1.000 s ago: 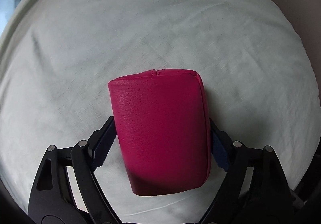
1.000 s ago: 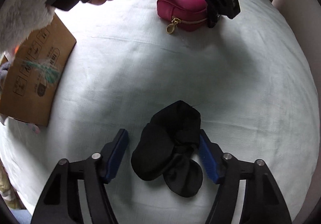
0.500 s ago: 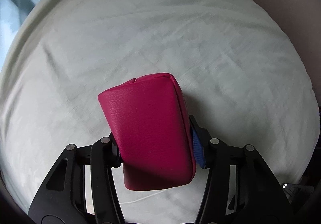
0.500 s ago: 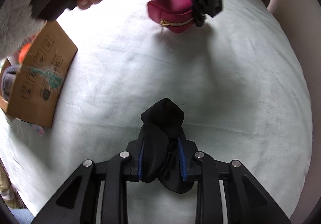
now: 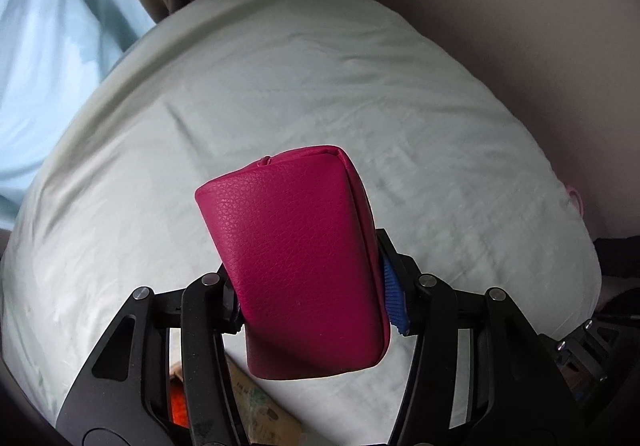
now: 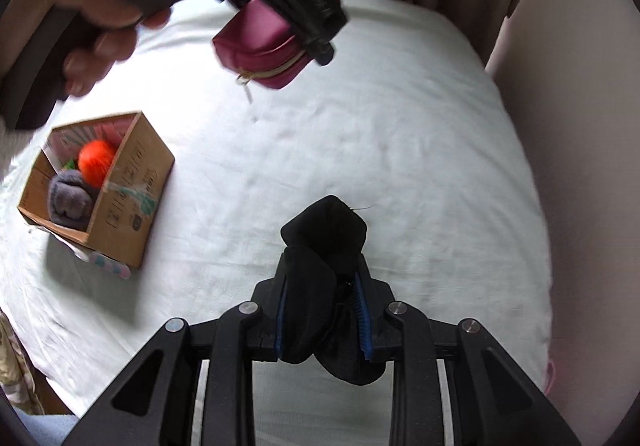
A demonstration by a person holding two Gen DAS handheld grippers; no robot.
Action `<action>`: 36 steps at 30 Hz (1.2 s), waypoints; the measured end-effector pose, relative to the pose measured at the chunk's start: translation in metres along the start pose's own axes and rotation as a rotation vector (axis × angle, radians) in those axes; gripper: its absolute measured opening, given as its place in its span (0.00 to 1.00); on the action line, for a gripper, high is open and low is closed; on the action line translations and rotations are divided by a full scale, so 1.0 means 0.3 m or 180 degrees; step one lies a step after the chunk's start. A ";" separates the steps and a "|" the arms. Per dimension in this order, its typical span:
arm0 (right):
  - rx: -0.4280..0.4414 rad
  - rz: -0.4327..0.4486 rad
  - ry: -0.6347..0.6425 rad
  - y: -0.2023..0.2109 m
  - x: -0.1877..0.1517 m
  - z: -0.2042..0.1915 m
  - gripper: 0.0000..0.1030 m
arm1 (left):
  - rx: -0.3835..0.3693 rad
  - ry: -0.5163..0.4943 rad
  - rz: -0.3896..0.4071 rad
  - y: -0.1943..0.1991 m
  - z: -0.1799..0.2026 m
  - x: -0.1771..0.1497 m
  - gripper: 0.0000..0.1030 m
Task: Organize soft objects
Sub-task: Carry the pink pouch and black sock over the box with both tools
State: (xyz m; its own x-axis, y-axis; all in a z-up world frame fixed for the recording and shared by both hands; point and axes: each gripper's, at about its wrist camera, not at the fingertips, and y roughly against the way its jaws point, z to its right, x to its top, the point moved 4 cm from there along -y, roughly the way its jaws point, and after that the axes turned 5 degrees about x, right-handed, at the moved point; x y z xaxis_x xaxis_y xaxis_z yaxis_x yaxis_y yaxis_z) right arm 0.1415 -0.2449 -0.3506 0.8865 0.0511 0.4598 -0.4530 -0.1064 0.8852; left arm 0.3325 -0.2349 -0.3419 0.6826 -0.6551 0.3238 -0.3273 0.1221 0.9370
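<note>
The magenta pouch [image 5: 304, 262] is clamped in the left gripper [image 5: 314, 302], lifted off the bed [image 5: 280, 86]; the black socks [image 6: 326, 270] are pinched in the right gripper [image 6: 324, 318], frame centre. Both need carrying to the cardboard box [image 6: 124, 198] at left, already holding 2 items; nothing blocks the way.

cardboard box [image 6: 132, 202], printed marks on its side, too blurred to read

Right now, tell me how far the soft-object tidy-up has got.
Done: the cardboard box already holds an orange ball and a grey plush. In hand: the left gripper grips the pink pouch, the right gripper the black sock bundle, both off the bed sheet. Left: dropping both into the box.
</note>
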 end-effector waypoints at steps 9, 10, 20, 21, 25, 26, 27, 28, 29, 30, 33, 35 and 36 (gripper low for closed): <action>-0.0032 0.0430 0.0235 0.317 0.106 0.011 0.24 | 0.0145 0.0431 0.0349 0.373 -0.023 -0.100 0.47; -0.0029 0.0459 0.0256 0.346 0.119 0.005 0.24 | 0.0156 0.0496 0.0369 0.408 -0.033 -0.121 0.47; 0.0160 0.0677 0.0256 0.552 0.229 -0.146 0.24 | 0.0293 0.1226 0.0521 0.710 -0.236 -0.419 0.47; 0.0184 0.0702 0.0258 0.561 0.241 -0.173 0.24 | 0.0310 0.1300 0.0544 0.734 -0.260 -0.454 0.47; 0.0247 0.0816 0.0333 0.594 0.294 -0.301 0.24 | 0.0431 0.1538 0.0647 0.831 -0.370 -0.593 0.47; 0.0270 0.0837 0.0340 0.600 0.306 -0.336 0.24 | 0.0461 0.1580 0.0665 0.851 -0.401 -0.626 0.47; 0.0288 0.0859 0.0346 0.602 0.315 -0.371 0.24 | 0.0483 0.1618 0.0681 0.868 -0.430 -0.659 0.47; 0.0303 0.0878 0.0353 0.602 0.327 -0.410 0.24 | 0.0498 0.1656 0.0693 0.884 -0.460 -0.699 0.47; 0.0319 0.0888 0.0354 0.600 0.339 -0.450 0.24 | 0.0505 0.1695 0.0701 0.897 -0.493 -0.736 0.47; 0.0341 0.0885 0.0344 0.599 0.353 -0.490 0.24 | 0.0504 0.1729 0.0702 0.907 -0.526 -0.767 0.47; 0.0461 0.0837 0.0261 0.571 0.386 -0.602 0.24 | 0.0498 0.1817 0.0680 0.927 -0.625 -0.862 0.47; 0.0521 0.0775 0.0217 0.543 0.405 -0.677 0.24 | 0.0496 0.1866 0.0651 0.925 -0.688 -0.925 0.47; 0.0547 0.0737 0.0190 0.525 0.414 -0.711 0.24 | 0.0489 0.1888 0.0628 0.919 -0.721 -0.956 0.47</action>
State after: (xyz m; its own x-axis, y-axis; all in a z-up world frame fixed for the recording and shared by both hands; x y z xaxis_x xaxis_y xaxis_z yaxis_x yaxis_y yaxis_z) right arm 0.1602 -0.0434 -0.1389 0.7520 0.0637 0.6561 -0.6155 -0.2883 0.7335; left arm 0.1878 0.1478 -0.1480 0.8309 -0.1023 0.5469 -0.5435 0.0611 0.8372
